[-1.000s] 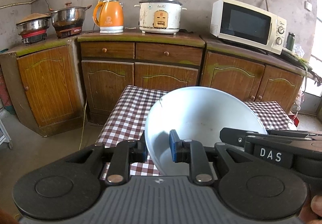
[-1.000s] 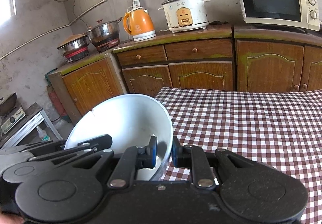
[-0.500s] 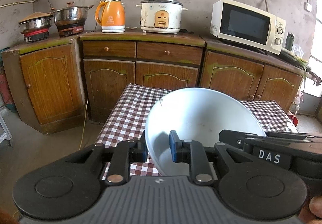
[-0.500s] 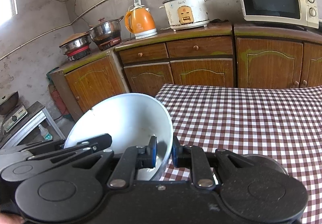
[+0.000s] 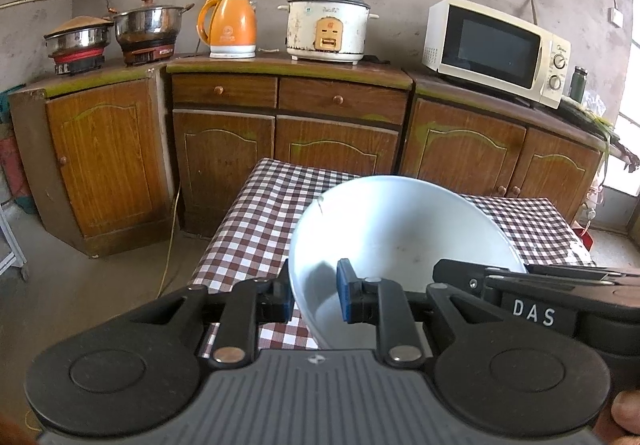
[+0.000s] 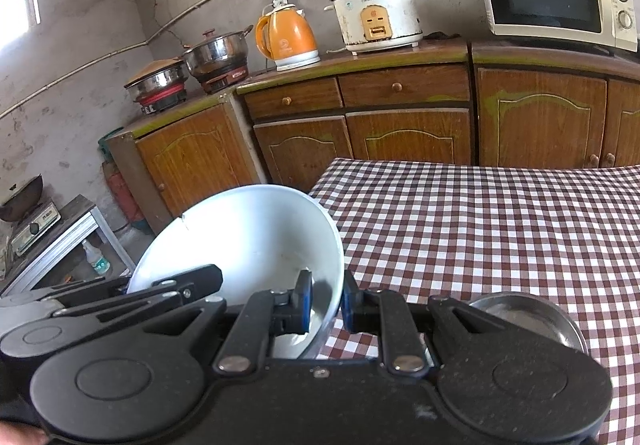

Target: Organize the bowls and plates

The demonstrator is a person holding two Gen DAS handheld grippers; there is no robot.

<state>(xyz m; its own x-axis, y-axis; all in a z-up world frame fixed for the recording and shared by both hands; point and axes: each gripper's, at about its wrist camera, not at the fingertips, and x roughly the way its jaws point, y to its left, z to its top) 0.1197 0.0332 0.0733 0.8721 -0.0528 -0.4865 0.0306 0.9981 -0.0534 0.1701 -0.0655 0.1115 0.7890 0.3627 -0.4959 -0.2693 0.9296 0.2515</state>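
A large white bowl (image 5: 400,229) is held tilted above the near left part of the checked table (image 5: 264,217). My left gripper (image 5: 314,295) is shut on its left rim, one blue pad inside and one outside. The right gripper (image 6: 326,305) pinches the opposite rim of the same white bowl (image 6: 248,237) in the same way. Each gripper shows in the other's view: the right gripper (image 5: 532,301) and the left gripper (image 6: 132,295). A metal dish (image 6: 528,319) lies on the cloth at the right, partly hidden by my right gripper.
Wooden cabinets (image 5: 288,117) line the far wall with a microwave (image 5: 496,49), rice cooker (image 5: 328,31), orange kettle (image 5: 230,27) and pots (image 5: 148,27). A low metal stand (image 6: 60,237) sits on the floor at the left. The checked cloth (image 6: 500,229) spreads right.
The room has shifted slightly in both views while the bowl stays pinched at both rims. The metal dish has come into view at the right.
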